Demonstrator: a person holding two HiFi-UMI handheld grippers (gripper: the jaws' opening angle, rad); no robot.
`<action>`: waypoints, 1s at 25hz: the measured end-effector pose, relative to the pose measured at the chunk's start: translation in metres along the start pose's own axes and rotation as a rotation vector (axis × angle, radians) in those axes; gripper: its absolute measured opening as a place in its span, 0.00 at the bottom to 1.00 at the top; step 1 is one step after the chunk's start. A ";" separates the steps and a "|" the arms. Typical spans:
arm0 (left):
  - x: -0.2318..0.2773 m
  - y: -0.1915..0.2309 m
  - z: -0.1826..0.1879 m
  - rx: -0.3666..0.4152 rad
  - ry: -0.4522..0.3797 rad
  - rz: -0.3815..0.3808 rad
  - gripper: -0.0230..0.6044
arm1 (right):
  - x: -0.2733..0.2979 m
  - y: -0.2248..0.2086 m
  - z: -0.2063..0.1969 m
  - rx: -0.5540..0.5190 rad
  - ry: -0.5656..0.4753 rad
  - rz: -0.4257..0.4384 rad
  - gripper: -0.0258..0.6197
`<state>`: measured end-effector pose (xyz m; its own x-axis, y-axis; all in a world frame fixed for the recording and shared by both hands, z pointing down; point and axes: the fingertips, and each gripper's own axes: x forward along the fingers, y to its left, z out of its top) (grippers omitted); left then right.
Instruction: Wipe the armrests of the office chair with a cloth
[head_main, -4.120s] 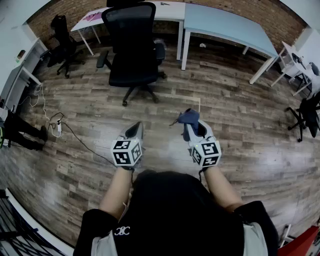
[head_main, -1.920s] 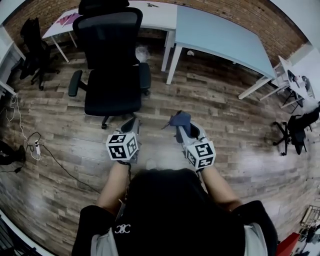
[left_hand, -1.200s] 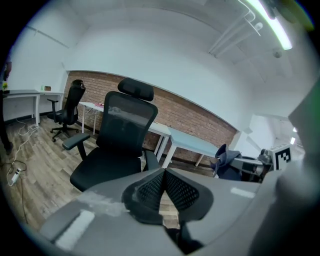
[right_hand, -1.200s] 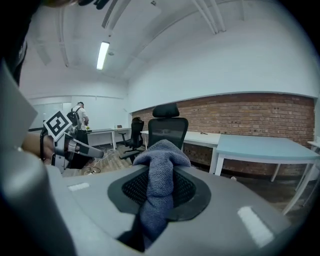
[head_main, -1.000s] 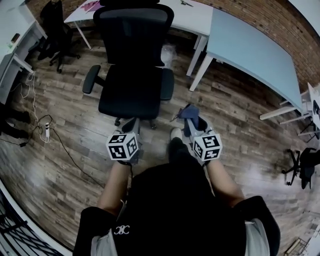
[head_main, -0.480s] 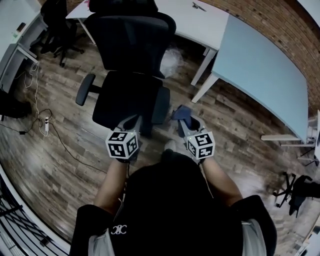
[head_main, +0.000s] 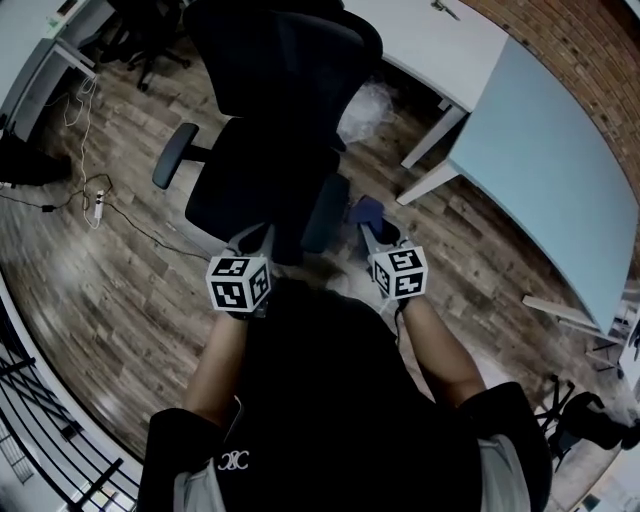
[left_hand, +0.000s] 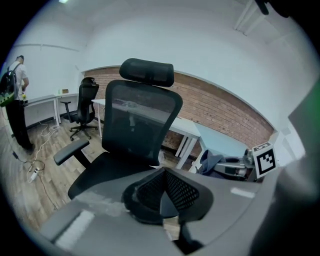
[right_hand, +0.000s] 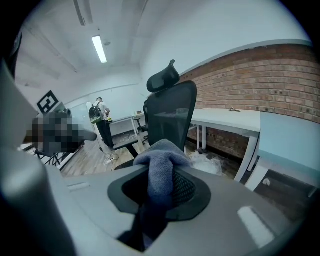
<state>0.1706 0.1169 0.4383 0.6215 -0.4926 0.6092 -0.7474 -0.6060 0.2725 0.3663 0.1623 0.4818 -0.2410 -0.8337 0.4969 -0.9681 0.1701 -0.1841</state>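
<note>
In front of the black office chair (head_main: 265, 150) we have the right claw (head_main: 372, 228) clamped on the blue cloth (head_main: 364, 211), just beside the nearer armrest (head_main: 325, 212). Our left claw (head_main: 256, 240) is pinched together with nothing in it, near the seat's front edge. The far armrest (head_main: 174, 156) is well apart from both, over the wood floor (head_main: 90, 270).
</note>
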 end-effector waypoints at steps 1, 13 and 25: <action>0.000 0.004 -0.002 -0.009 0.002 0.006 0.05 | 0.007 -0.001 -0.001 0.000 0.011 -0.001 0.17; 0.022 0.035 0.002 -0.002 0.078 -0.069 0.05 | 0.110 -0.044 -0.020 -0.012 0.184 -0.134 0.17; 0.017 0.102 -0.011 -0.066 0.145 -0.052 0.05 | 0.168 -0.080 -0.068 0.213 0.367 -0.340 0.17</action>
<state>0.1026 0.0538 0.4851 0.6227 -0.3638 0.6927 -0.7321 -0.5834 0.3517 0.3987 0.0440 0.6381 0.0381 -0.5785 0.8148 -0.9695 -0.2188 -0.1100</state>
